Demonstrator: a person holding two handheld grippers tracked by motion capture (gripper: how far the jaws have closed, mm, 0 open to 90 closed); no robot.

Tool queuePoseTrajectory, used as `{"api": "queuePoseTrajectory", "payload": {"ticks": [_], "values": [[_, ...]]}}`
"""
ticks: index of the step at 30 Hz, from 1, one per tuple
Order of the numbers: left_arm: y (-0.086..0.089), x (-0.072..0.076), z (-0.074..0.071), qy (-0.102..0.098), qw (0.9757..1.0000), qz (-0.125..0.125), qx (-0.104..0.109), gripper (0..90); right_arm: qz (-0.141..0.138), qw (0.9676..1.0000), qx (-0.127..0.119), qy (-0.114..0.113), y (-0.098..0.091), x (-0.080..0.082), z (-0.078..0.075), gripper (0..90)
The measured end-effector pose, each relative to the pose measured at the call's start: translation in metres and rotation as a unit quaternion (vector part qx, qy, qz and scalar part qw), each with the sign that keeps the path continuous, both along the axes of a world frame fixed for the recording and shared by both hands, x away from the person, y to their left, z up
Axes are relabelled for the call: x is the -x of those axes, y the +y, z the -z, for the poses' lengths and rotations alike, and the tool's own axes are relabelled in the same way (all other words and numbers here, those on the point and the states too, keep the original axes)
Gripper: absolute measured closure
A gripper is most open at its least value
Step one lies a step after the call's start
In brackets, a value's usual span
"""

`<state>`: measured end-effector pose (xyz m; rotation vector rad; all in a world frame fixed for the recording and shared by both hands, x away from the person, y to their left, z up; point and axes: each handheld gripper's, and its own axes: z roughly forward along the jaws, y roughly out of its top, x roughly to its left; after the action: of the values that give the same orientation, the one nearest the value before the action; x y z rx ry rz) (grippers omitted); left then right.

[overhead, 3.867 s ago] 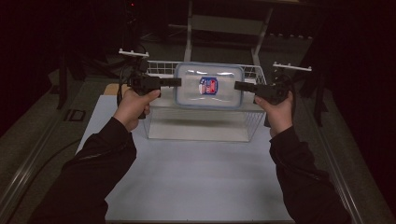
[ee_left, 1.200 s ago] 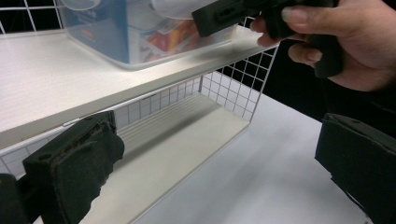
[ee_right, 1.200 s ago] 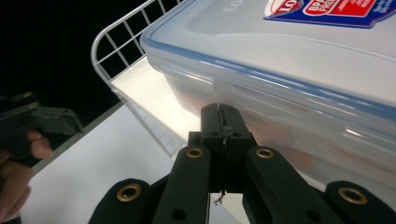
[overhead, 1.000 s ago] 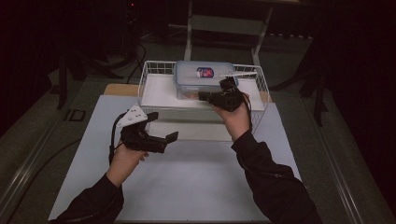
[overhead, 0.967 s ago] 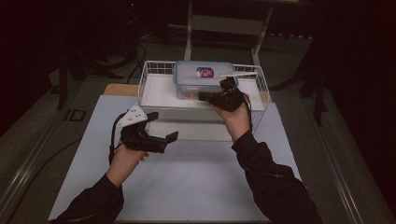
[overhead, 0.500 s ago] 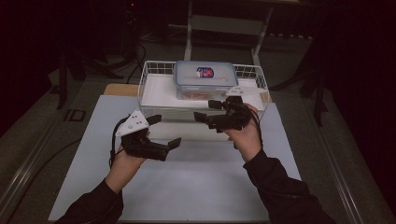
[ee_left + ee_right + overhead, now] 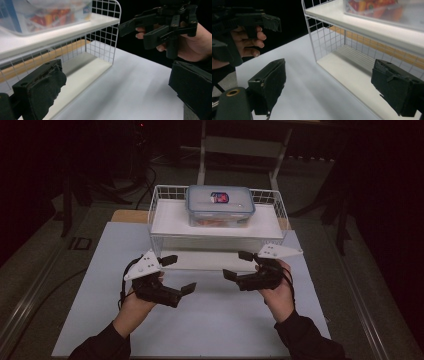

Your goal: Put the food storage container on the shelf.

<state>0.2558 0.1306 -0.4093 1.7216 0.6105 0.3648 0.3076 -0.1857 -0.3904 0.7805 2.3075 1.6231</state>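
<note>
A clear plastic container with a blue-rimmed lid and colourful contents rests on the top shelf of a white wire rack. Both grippers hover low over the white mat in front of the rack, facing each other. My left gripper is open and holds nothing, and so is my right gripper. In the left gripper view my left gripper has its jaws wide apart, with the rack, the container and the right gripper beyond. In the right gripper view my right gripper faces the rack's lower shelf.
The white mat covers the table in front of the rack. A wooden board shows behind the rack's left side. Dark floor, cables and stand legs lie beyond the table.
My right gripper drew back from the container on the top shelf and came down to the mat, open. The left gripper shifted slightly nearer. The container stays on the shelf.
</note>
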Motion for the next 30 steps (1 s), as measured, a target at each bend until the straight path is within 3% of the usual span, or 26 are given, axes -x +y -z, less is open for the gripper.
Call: {"api": "queuePoseTrajectory", "payload": {"ticks": [6,11,13,14,18,23,28,30], "values": [[0.0,0.005,0.019,0.014,0.9999,0.008,-0.006,0.0,-0.002,1.0,0.009,-0.003,-0.011,0.012,0.019,12.7],[0.002,0.011,0.032,0.022,0.9996,0.014,-0.008,0.0,0.002,1.0,-0.002,-0.001,-0.031,0.024,0.043,13.4],[0.004,0.014,0.037,0.021,0.9996,0.017,-0.008,0.0,0.004,1.0,-0.002,-0.002,-0.034,0.026,0.046,13.4],[0.004,0.015,0.04,0.022,0.9995,0.015,-0.015,0.0,0.011,0.9999,-0.003,-0.002,-0.045,0.031,0.055,13.3],[0.006,0.019,0.053,0.027,0.9992,0.013,-0.026,0.0,0.019,0.9998,-0.003,-0.001,-0.055,0.036,0.063,13.3],[0.013,0.022,0.067,0.03,0.9984,0.006,-0.048,0.0,0.026,0.9995,0.017,-0.003,-0.067,0.044,0.075,13.3],[0.022,0.023,0.074,0.03,0.9986,-0.007,-0.044,0.0,0.048,0.9985,0.026,0.009,-0.082,0.052,0.089,13.3],[0.025,0.023,0.078,0.031,0.9985,-0.009,-0.044,0.0,0.062,0.9972,0.041,0.01,-0.086,0.054,0.093,13.4]]}}
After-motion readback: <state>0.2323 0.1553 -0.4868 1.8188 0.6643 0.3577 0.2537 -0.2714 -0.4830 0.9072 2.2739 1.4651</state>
